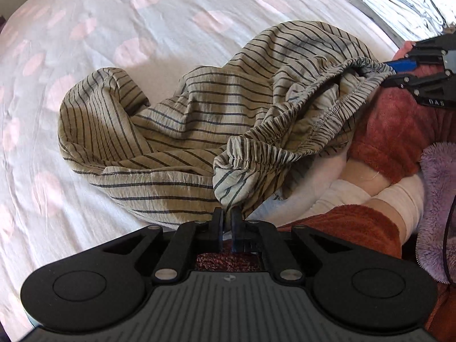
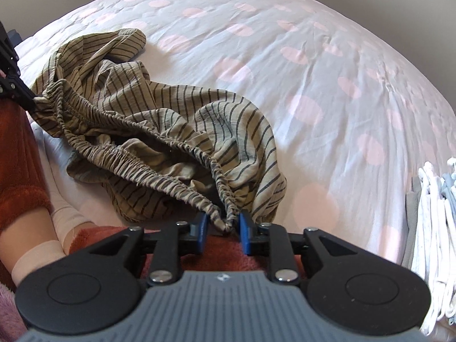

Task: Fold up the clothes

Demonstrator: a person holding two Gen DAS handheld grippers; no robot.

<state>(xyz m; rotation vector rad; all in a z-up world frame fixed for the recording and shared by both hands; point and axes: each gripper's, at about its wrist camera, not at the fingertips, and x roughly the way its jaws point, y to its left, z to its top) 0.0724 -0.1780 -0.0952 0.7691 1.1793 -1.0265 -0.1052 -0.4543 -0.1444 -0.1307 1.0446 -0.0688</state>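
The striped trousers [image 1: 176, 131] lie crumpled on the spotted bedsheet [image 1: 85, 28], their gathered elastic waistband [image 2: 136, 156] stretched between the two grippers. The left gripper [image 1: 227, 213] has its jaws nearly together, pinching a fold of waistband cloth. The right gripper [image 2: 221, 222] stands partly spread, the waistband's bunched end lying between its blue pads [image 2: 244, 228] without being pressed. The fabric is beige with thin dark stripes, heavily rumpled. A stack of folded whites [image 2: 433, 228] sits near the bed's edge.
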